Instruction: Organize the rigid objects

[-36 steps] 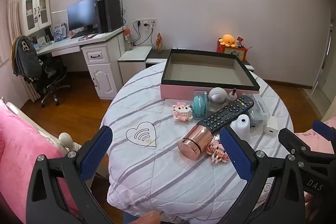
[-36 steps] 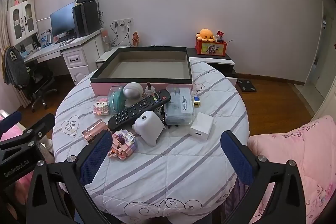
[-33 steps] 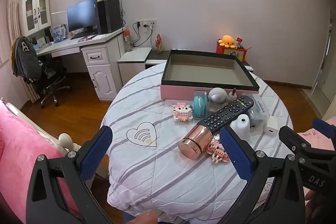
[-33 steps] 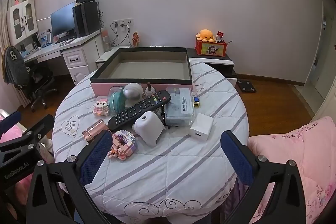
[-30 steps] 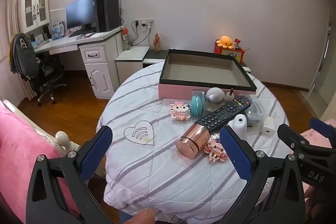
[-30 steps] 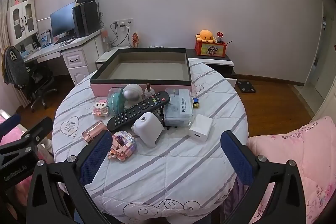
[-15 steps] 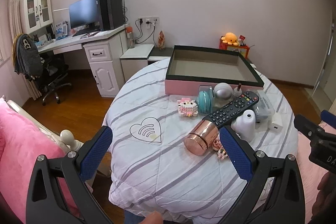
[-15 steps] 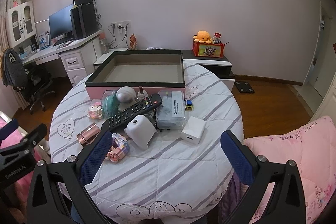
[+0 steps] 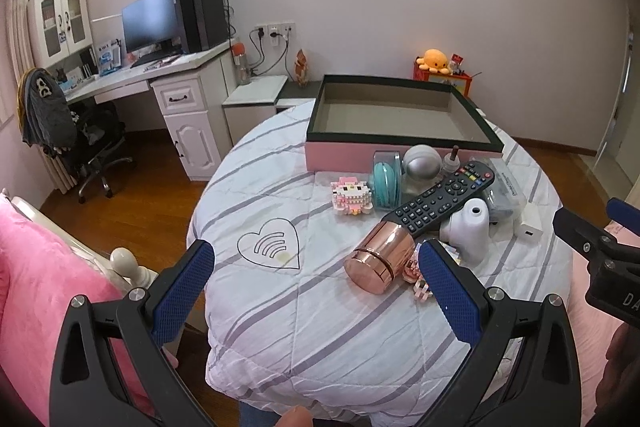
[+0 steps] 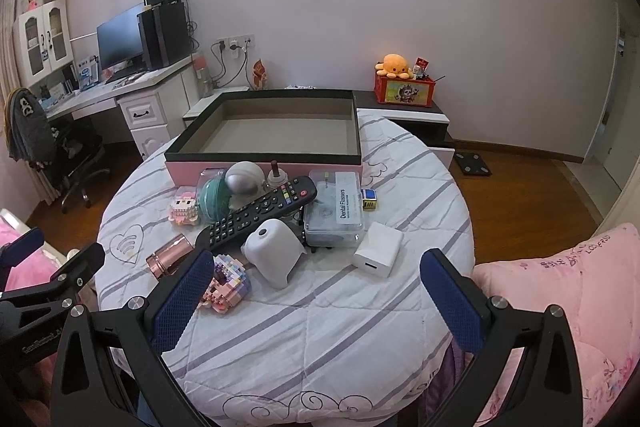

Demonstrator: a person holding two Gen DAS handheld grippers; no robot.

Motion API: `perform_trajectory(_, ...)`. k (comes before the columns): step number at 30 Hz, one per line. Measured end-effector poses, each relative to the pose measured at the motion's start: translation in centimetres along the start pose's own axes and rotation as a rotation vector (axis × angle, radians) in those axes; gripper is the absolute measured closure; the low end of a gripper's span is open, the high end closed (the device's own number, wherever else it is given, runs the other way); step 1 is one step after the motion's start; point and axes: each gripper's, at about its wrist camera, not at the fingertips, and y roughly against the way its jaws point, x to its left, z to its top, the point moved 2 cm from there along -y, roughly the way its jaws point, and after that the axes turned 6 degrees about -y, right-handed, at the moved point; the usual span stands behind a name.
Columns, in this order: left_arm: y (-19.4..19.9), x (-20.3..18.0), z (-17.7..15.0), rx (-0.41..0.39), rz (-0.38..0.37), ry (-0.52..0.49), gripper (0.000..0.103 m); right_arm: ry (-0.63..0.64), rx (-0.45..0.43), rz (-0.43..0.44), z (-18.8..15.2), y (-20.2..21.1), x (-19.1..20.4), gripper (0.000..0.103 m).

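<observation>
- The round table [image 10: 360, 327] carries an empty box [image 10: 276, 125] at twelve o'clock, with the clutter bunched at its near wall.
- Only the right wrist view shows the flosser case [image 10: 336, 211], the white adapter [image 10: 378, 249] and the small cube [image 10: 369, 199] clearly; the left wrist view shows the desk [image 9: 132, 79] fuller.
- The remote [image 9: 440, 199] lies over the copper tin [image 9: 380, 261] and the white dome [image 10: 274, 251].
- Left gripper [image 9: 316, 291] and right gripper [image 10: 316, 299] gape wide above the near edge, holding and touching nothing.
- Since a second ago both have drawn back slightly; the objects have not moved.
</observation>
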Motion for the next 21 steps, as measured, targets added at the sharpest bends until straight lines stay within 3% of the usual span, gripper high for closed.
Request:
perform_trajectory(10,-2.9,-0.3,-0.6,0.05,-0.03,0.003,0.0,-0.002,0.044,-0.005,-0.1,-2.4,0.0,0.0)
perform_trajectory(16,-1.2,0.0,0.5,-0.013,-0.025,0.015,0.0,0.0,0.012,0.005,0.2,-1.7,0.5,0.0)
perform_trajectory(21,2.5,0.2,2.0,-0.099,-0.03,0.025,0.0,0.0,-0.076,0.008,1.1,1.8,1.1,0.0)
